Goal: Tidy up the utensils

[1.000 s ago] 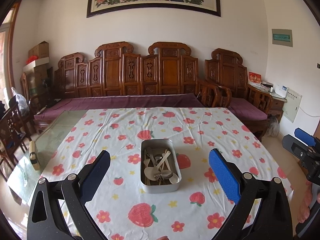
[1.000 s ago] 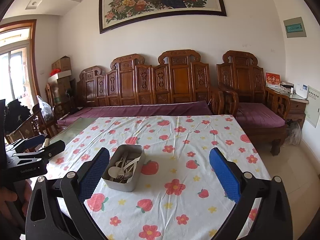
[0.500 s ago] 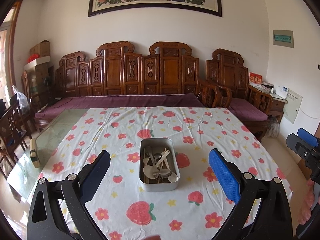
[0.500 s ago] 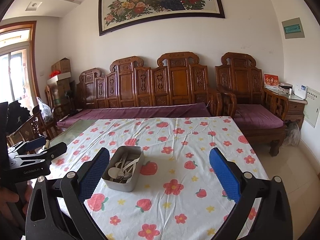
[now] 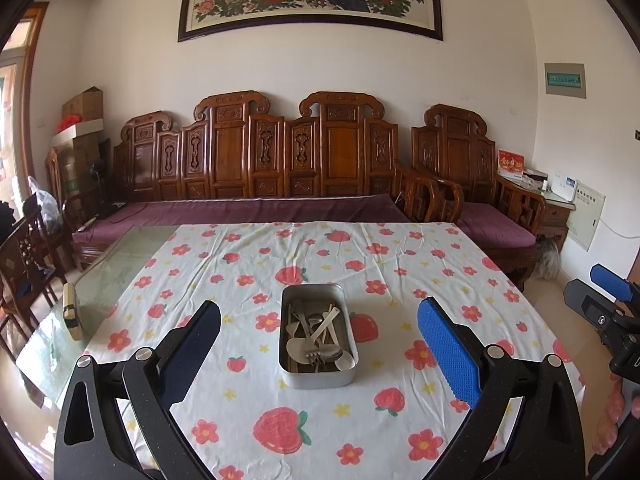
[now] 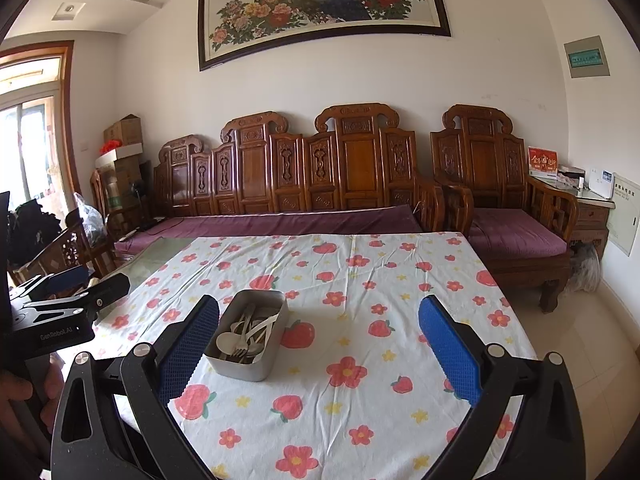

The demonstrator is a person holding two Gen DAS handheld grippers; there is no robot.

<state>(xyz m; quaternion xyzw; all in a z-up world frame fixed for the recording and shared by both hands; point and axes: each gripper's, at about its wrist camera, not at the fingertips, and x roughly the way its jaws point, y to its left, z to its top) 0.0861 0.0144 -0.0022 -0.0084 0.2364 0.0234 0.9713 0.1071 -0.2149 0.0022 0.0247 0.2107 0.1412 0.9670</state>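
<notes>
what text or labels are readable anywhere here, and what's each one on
"GenRobot.AI": on the left hand-held gripper body, seen in the right wrist view.
Painting inscription, top left: too small to read.
Red card with gold characters: blurred.
Green wall panel: unreadable.
White wall box label: unreadable.

Floral tablecloth [image 5: 256, 392], carved wooden sofa [image 5: 280, 160] behind, peacock painting [image 6: 320, 0] above.
</notes>
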